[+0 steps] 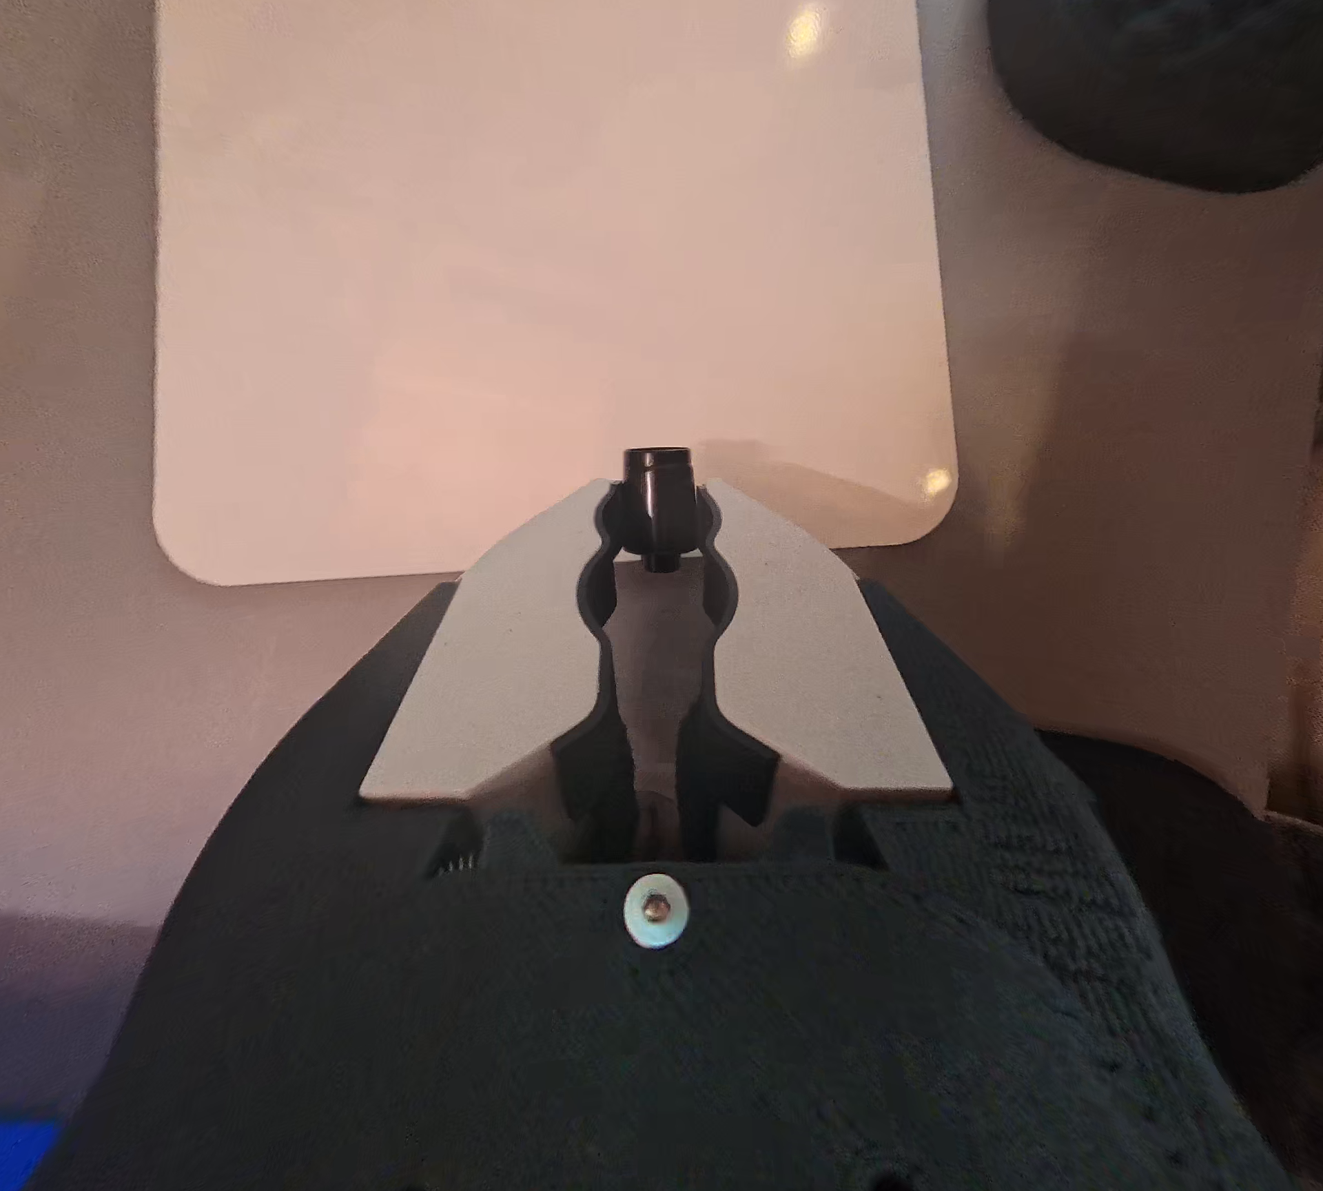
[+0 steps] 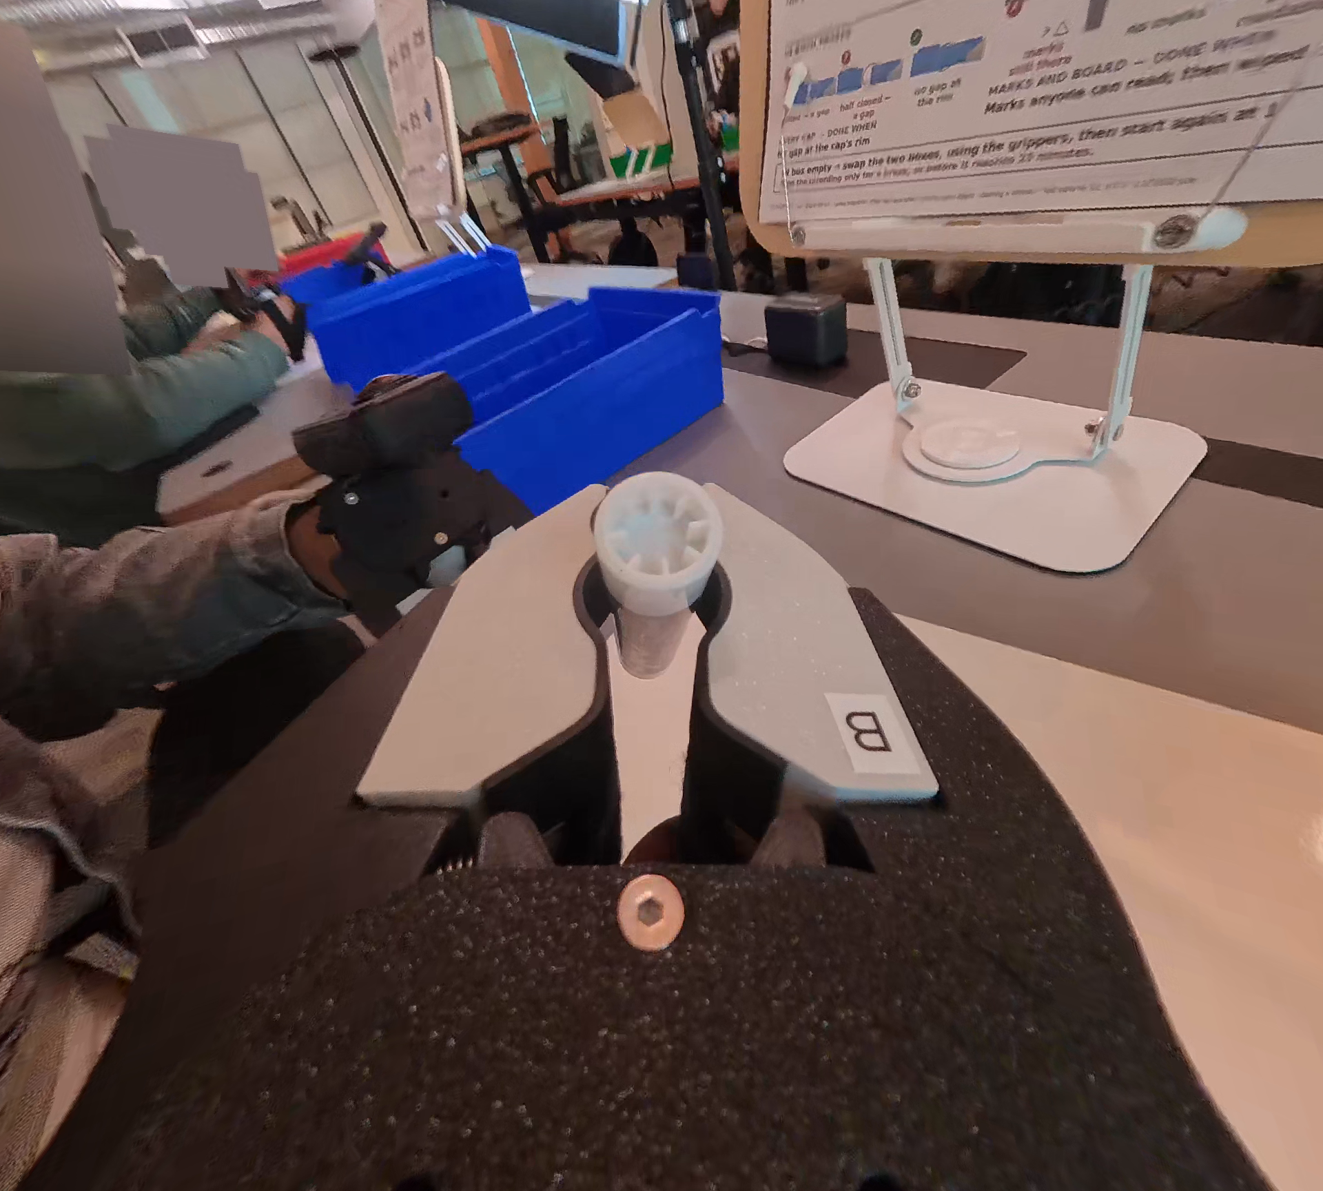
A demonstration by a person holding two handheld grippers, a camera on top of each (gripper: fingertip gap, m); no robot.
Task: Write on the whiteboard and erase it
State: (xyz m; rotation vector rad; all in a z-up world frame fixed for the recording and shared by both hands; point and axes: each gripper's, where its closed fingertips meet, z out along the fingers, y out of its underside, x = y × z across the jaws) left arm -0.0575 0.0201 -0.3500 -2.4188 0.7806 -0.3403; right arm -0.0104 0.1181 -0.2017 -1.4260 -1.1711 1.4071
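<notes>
In the left wrist view, the white whiteboard (image 1: 501,226) lies flat and blank on the table. My left gripper (image 1: 658,516) is shut on a black marker (image 1: 657,477), held upright with its small nib pointing down over the board's near edge. In the right wrist view, my right gripper (image 2: 655,502) is shut on a white ribbed marker cap (image 2: 655,555), held above the table. A corner of the whiteboard (image 2: 1145,834) shows at the lower right. The left gripper's black body (image 2: 401,498) is to the left, in a person's hand.
Two blue bins (image 2: 573,384) stand on the grey table behind the left gripper. A white stand (image 2: 1002,477) holds an instruction sheet (image 2: 1038,47) at the back right. A small dark cube (image 2: 805,326) sits behind. The right gripper's dark body (image 1: 1181,11) is beside the board's far right. Some 20 centimeters of space lies between my two pairs of fingers.
</notes>
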